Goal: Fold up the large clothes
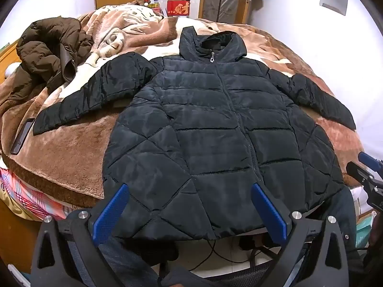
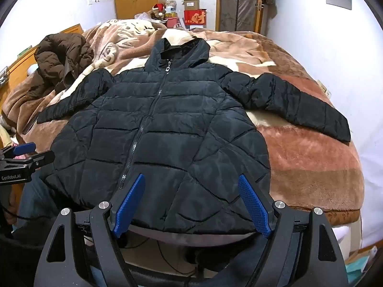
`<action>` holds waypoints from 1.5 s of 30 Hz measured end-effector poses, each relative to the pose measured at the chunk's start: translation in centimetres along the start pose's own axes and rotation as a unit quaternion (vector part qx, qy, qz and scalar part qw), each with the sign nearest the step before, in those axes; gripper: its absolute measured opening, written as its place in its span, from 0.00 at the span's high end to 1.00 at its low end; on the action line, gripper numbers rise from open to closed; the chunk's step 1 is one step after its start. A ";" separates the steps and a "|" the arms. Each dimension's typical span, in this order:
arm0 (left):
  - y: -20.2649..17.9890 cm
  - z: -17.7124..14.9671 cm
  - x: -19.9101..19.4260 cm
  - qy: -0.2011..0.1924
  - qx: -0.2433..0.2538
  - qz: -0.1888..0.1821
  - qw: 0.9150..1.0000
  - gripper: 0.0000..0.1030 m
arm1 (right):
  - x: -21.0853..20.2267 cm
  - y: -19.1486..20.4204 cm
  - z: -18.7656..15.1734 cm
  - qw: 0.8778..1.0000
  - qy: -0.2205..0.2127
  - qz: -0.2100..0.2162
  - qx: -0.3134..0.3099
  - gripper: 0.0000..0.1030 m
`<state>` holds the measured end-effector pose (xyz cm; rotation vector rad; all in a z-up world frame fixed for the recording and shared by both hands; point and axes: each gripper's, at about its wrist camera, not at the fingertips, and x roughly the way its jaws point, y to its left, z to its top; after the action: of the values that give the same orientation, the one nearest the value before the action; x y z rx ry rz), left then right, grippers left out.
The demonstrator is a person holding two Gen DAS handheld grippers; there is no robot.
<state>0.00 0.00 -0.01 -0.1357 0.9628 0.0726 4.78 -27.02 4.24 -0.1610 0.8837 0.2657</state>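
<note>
A black quilted hooded jacket (image 1: pixel 203 131) lies flat and zipped on the bed, front up, both sleeves spread out to the sides; it also shows in the right wrist view (image 2: pixel 162 131). Its hem hangs slightly over the near bed edge. My left gripper (image 1: pixel 190 189) is open and empty, hovering above the hem left of the zipper. My right gripper (image 2: pixel 191 179) is open and empty above the hem right of the zipper. Each gripper shows at the edge of the other's view, the right one (image 1: pixel 366 167) and the left one (image 2: pixel 26 155).
A crumpled brown jacket (image 1: pixel 50 55) lies at the bed's far left. A brown plush blanket (image 2: pixel 311 157) covers the bed. A dark phone-like object (image 1: pixel 22 135) lies near the left sleeve cuff. Boxes and a wardrobe stand behind the bed. Cables run on the floor below.
</note>
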 end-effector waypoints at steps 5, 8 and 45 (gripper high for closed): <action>0.1 0.0 -0.1 0.003 -0.001 -0.002 1.000 0.00 | 0.1 -0.1 -0.3 1.000 0.001 0.000 0.000 0.22; -0.2 0.0 0.0 0.003 0.002 0.003 1.000 0.00 | 0.1 -0.1 -0.2 1.000 0.001 0.000 0.000 0.22; -0.8 -0.6 0.6 0.007 0.003 -0.003 1.000 0.00 | 0.3 0.0 -0.3 1.000 0.005 -0.001 -0.001 0.22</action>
<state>-0.07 -0.89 -0.79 -0.1328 0.9774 0.0628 4.78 -27.00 3.81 -0.1650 0.8942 0.2646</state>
